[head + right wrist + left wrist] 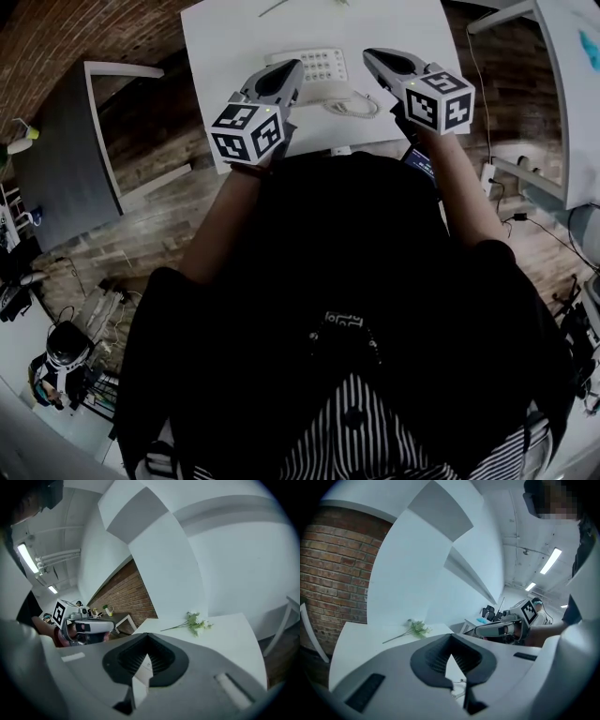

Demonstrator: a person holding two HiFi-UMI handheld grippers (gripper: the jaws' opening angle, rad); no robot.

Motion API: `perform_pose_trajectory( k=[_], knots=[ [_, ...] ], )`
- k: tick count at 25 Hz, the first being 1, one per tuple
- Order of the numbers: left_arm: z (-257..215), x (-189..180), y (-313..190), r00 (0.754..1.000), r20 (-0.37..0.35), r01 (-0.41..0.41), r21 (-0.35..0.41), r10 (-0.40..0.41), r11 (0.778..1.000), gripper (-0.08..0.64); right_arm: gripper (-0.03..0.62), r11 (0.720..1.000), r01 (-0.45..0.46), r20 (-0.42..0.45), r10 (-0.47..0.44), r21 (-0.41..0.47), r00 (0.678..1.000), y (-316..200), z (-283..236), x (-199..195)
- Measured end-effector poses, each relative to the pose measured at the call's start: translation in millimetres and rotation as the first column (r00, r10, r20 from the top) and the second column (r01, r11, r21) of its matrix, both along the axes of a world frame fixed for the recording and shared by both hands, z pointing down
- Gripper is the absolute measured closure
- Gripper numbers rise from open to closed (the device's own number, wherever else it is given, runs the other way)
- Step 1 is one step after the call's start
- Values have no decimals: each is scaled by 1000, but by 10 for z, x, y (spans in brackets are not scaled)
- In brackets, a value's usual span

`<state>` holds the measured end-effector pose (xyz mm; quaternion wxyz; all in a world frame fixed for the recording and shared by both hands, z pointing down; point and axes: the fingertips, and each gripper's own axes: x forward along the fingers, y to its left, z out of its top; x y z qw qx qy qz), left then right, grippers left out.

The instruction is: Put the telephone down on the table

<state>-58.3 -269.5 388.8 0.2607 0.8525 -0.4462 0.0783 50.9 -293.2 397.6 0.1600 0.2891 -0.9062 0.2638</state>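
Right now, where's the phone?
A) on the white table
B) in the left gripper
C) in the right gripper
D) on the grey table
A: the phone lies on the white table, and the left gripper and right gripper are both shut with nothing in them.

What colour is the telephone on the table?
The telephone is off-white; the head view shows it best.

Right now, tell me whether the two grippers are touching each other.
Apart. The head view shows the left gripper and the right gripper side by side, with the keypad of the telephone showing in the gap between them.
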Motion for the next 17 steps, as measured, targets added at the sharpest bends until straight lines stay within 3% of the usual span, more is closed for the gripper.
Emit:
perform_pose_trajectory(
  k=[7, 11, 17],
  knots=[
    [-79, 200, 44, 996, 83, -46, 67, 40, 997, 552, 589, 998, 45, 77, -49, 50, 996, 34, -205, 65],
    [-161, 264, 46, 996, 70, -55, 82, 50, 995, 552, 589, 998, 36, 126, -42, 49, 991, 22, -285, 135],
    [-166, 201, 18, 998, 61, -39, 83, 34, 996, 552, 589, 998, 34, 128, -40, 46, 991, 5, -258, 210]
  ],
)
